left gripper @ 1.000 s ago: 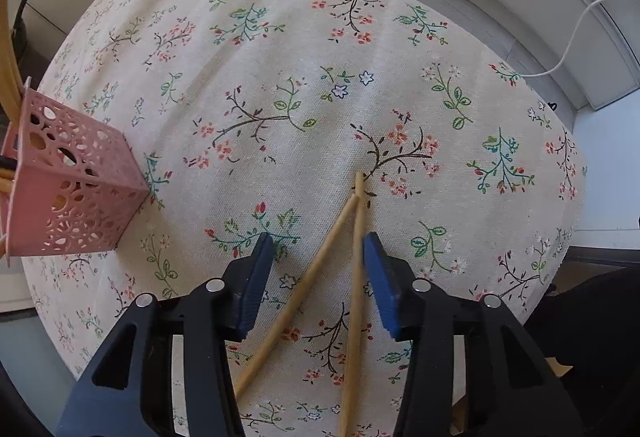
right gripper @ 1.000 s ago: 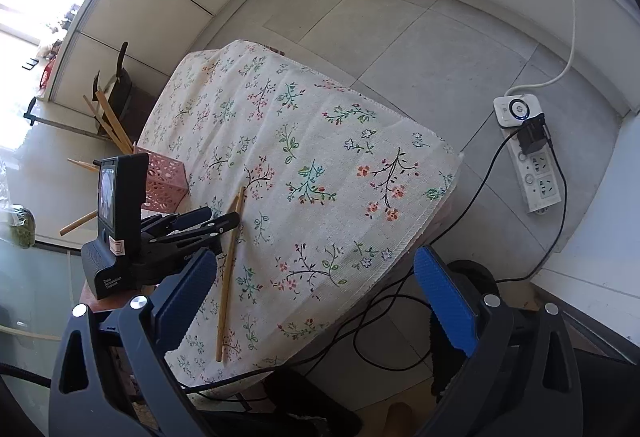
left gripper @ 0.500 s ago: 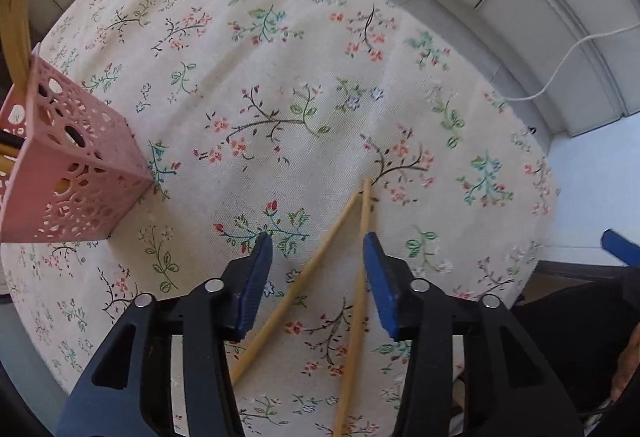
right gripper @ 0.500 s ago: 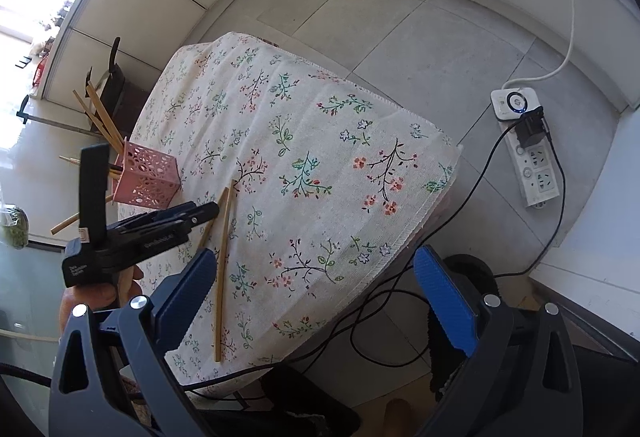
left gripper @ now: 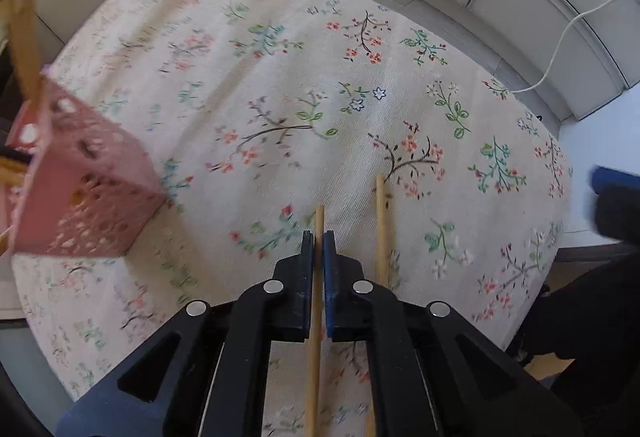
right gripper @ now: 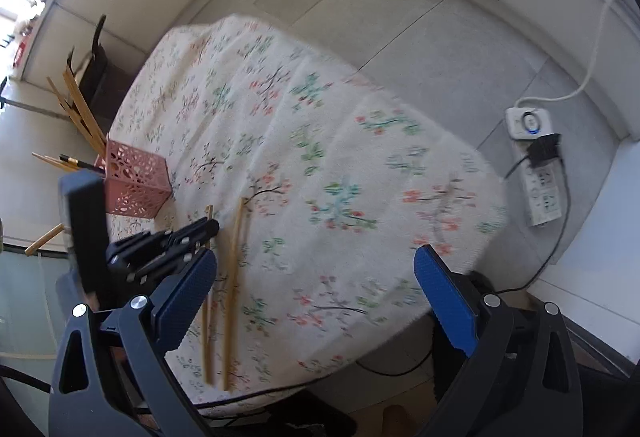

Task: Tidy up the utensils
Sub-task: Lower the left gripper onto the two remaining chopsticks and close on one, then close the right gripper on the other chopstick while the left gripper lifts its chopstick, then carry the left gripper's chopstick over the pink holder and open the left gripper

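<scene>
Two wooden chopsticks lie on the floral tablecloth (left gripper: 280, 85). My left gripper (left gripper: 319, 237) is shut on one chopstick (left gripper: 319, 221), whose tip pokes out past the pads. The second chopstick (left gripper: 381, 221) lies just to its right on the cloth. In the right wrist view the left gripper (right gripper: 210, 227) holds its chopstick (right gripper: 207, 313) beside the other chopstick (right gripper: 234, 277). A pink perforated holder (left gripper: 80, 197) with several chopsticks stands at the left; it also shows in the right wrist view (right gripper: 136, 185). My right gripper (right gripper: 316, 301) is open and empty above the table's near edge.
A white power strip (right gripper: 536, 165) with cables lies on the tiled floor to the right of the table. A dark chair (right gripper: 96, 73) stands behind the table at the far left. A white cable (left gripper: 568, 37) runs along the wall.
My left gripper has shut on the left chopstick, which now points straight ahead. The right gripper has moved closer to the table.
</scene>
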### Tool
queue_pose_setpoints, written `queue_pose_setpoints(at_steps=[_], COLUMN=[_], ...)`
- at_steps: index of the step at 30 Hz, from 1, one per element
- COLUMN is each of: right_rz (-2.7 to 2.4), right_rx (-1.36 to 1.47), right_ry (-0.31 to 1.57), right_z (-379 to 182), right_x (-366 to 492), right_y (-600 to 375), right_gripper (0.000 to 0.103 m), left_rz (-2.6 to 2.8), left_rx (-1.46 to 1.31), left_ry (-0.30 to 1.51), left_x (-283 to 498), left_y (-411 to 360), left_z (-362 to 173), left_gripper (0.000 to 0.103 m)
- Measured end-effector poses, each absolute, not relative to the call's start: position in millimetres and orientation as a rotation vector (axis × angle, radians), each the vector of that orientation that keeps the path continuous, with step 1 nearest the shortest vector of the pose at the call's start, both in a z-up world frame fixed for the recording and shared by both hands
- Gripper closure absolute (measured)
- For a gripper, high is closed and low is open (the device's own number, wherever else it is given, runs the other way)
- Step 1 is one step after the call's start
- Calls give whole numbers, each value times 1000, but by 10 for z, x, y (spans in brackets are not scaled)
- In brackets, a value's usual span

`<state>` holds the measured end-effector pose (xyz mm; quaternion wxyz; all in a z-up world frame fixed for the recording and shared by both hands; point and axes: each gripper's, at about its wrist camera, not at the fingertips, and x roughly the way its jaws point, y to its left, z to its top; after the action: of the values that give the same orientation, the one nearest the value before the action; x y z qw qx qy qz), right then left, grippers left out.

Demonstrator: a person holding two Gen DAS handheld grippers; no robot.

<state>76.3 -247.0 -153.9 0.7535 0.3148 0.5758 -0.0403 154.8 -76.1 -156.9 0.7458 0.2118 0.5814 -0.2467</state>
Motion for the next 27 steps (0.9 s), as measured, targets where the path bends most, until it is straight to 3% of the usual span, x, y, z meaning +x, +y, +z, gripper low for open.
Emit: queue_pose_setpoints(at_steps=[6,14,16,17,22,27], right_rz=[-50,-68,-90,-91,-59,19], right_rx=[693,568,493,477,541,534], right_ry=[1377,1458,1424,1414,1367,1213], right_z=[-1866,-2083,-2046,-2048,-1977,-1419], right_x=[1187,1476,1517,1533,1481,1186], right_y=[-2072,-1481,-1355,-1323,-1369,-1493], right_gripper=[8,36,82,94,97,97], left_rz=[-503,-427,-383,-364,-296,-288], left_rx=[402,303,270,254,157,96], left_ry=[1123,949,919,906,833,778], left_x=[1104,588,494,499,435,365], left_y=[-421,89,257,303,530,649], left_z=[-975,-404,-330,-318,-108,50], left_gripper=[99,99,99,99,99,99])
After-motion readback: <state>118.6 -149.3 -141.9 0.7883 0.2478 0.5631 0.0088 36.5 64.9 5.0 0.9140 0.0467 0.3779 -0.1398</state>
